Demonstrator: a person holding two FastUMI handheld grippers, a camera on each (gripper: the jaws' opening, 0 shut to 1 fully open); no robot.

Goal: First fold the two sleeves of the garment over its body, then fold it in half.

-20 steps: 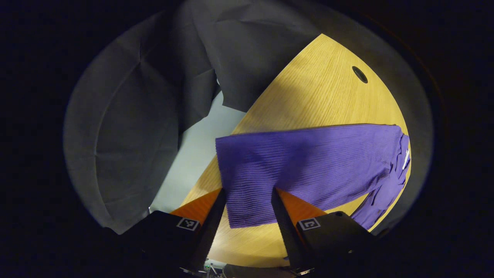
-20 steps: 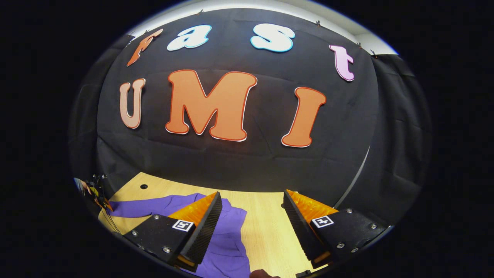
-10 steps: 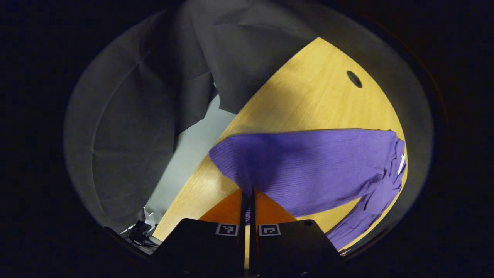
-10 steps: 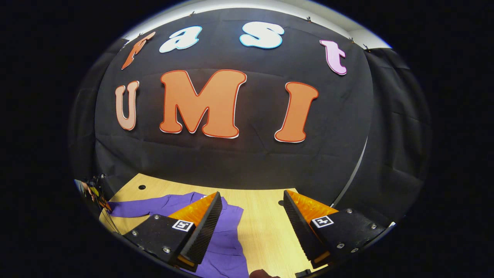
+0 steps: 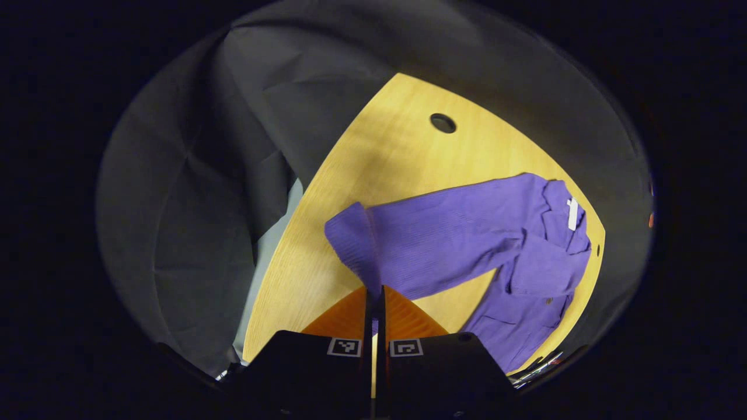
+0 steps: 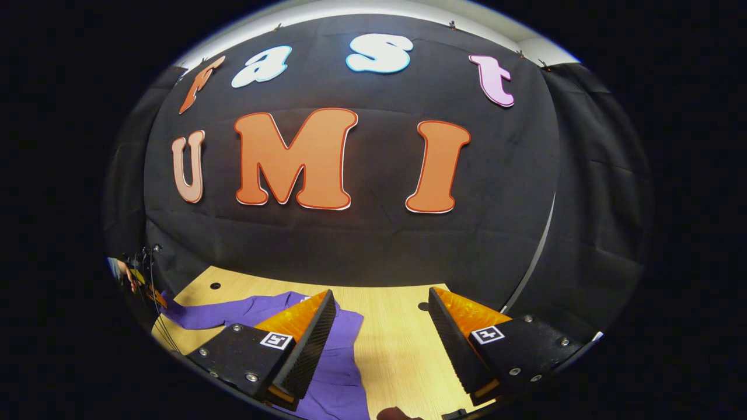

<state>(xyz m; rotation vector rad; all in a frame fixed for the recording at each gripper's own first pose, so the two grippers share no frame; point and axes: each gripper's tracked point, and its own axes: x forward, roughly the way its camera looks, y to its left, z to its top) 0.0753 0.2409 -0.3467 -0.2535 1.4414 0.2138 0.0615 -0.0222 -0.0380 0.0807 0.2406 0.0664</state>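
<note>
On table (image 5: pixel 373 157): left tool (image 5: pixel 374 297) pinches sleeve (image 5: pixel 356 245); right tool (image 6: pixel 382 326) agape above garment (image 6: pixel 335 373).

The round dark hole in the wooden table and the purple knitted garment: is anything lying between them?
No. In the left gripper view, only bare wooden table lies between the round dark hole and the purple knitted garment.

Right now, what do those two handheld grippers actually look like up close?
Each is wedge-shaped with two tapering fingers on a black, blocky body. The right gripper has ribbed inner finger faces, small screws along its body, and a square black-and-white marker tag on each finger base. The left gripper carries the same pair of square tags.
</note>
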